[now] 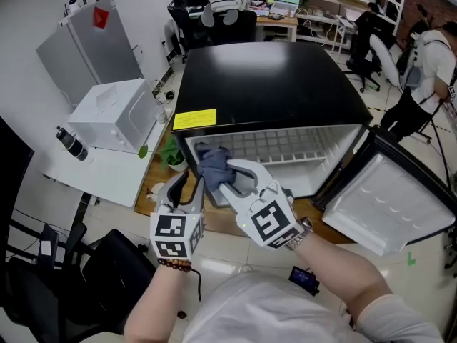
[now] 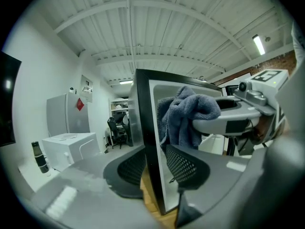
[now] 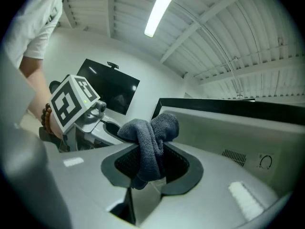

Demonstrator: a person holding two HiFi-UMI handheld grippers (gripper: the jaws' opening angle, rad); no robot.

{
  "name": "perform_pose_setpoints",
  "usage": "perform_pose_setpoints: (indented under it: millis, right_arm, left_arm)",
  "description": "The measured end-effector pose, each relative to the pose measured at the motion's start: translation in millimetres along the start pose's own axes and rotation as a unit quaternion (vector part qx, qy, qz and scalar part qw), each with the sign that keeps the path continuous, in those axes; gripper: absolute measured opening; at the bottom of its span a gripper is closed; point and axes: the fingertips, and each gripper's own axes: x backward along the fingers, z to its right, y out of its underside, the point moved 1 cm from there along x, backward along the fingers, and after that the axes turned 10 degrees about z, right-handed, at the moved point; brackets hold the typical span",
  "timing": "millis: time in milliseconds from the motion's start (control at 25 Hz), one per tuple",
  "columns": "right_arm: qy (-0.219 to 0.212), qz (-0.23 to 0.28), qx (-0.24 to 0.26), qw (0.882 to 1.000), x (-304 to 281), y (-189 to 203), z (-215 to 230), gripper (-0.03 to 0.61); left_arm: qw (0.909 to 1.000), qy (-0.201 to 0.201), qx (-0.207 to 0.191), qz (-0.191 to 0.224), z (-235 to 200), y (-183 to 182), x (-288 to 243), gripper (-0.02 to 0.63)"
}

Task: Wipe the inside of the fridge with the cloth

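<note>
Right gripper view: soft cloth pinched at the fridge mouth

The right gripper (image 3: 151, 168) was clamped on a grey-blue terry cloth (image 3: 150, 137), its jaws pinching a bunched fold near the middle while the loose ends flopped over the pads. In the head view the bundle sat at centre frame, at the left corner of the open black mini fridge with a white lining (image 1: 264, 84), just at the mouth and not yet deep inside. The left gripper (image 1: 189, 183) stood with jaws apart, straddling the front edge of the fridge's left wall without visibly squeezing it. The cloth looked light, limp and grippy, so it would likely fold and drag, not slide. A hold on the thick bunch seemed sound, provided enough loose fabric stayed ahead of the pads to press on the lining. The white-lined door (image 1: 385, 199) hung open at lower right
</note>
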Motion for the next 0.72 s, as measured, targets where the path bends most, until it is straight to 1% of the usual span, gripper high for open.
perform_pose_setpoints:
  millis: [120,240,480,720]
  right_arm:
    - [0.001,0.006,0.015,1.0,-12.7,2.5,1.8,0.112]
    - [0.001,-0.002,0.023,1.0,-21.7,8.2,7.6,0.112]
    - [0.005,0.001,0.024,1.0,-36.9,13.5,13.1,0.112]
    - [0.012,0.006,0.023,1.0,-45.6,16.3,19.0,0.11]
  left_arm:
    - [1.0,0.006,-0.001,-0.004,-4.6,3.2,-4.5,0.133]
    - [0.9999,0.013,-0.002,-0.006,-6.9,5.7,-9.0,0.133]
    - [0.9994,0.032,-0.007,-0.006,-5.6,6.6,-15.6,0.133]
    - [0.9993,0.038,-0.005,-0.004,-6.4,7.8,-17.5,0.133]
